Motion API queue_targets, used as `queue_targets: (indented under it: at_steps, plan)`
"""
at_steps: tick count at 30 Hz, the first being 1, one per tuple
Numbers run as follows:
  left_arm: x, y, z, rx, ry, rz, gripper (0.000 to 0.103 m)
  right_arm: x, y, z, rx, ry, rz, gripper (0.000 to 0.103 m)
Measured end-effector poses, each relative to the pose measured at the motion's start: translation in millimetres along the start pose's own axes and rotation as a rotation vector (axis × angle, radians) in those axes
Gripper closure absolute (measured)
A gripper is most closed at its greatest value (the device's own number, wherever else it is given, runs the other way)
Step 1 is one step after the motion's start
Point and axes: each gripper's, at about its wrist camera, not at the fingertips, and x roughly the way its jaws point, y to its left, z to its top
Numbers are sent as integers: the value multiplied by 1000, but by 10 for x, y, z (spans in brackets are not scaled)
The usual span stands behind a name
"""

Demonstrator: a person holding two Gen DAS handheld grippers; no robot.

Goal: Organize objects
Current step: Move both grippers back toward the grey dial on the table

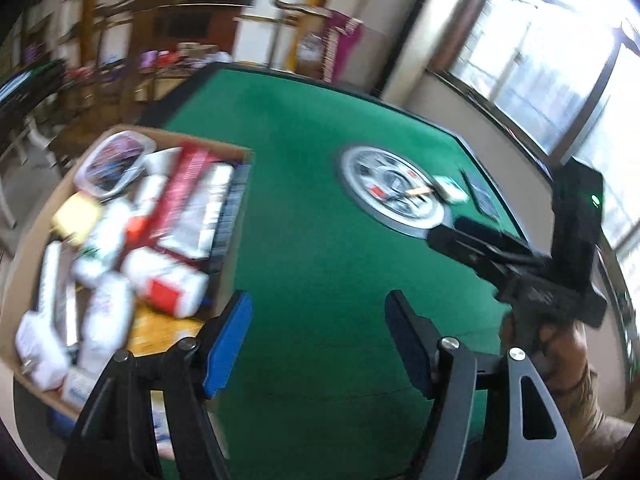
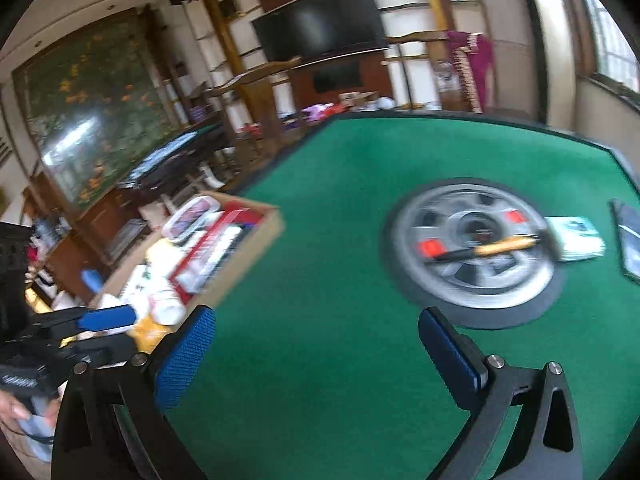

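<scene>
A cardboard box at the table's left side holds several white bottles, a red-and-white carton and a clear lidded tub. My left gripper is open and empty, over the green felt just right of the box. My right gripper is open wide and empty, over bare felt between the box and the round centre disc. A gold-and-black pen lies across the disc. A small white-and-teal box sits beside it.
The green table has a dark raised rim. Flat dark items lie near its right edge. A person's hand grips the right tool. Shelves, a television and windows stand beyond the table.
</scene>
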Motion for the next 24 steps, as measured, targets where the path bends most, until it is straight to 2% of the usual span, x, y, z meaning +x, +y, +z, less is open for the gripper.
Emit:
queue_targets:
  at_steps: [5,12,14,17,20,22,24]
  plan:
    - [260,-475,175,100,38,-22,35,-102,-483,4,37,2,-78,0]
    - [658,-940,532,234,29,-12,35,-204,-1089,29,74,-6,-169,0]
    - [835,-1013,628,254,36,11,35,-223,-1231,25,84,-12,-196,0]
    - [1153,-1084,754,269,60,7,35,-246,-1450,-6,132,-30,-216,0]
    - [1520,-1222,881,338,79,25,35,-230,-1588,-20,192,-16,-210,0]
    - [1807,-1302,948,387,109,59,41,-258,-1664,-26,215,-18,-209,0]
    - [2062,-1354,992,414,142,69,53,-312,-1699,-22,220,-25,-215,0]
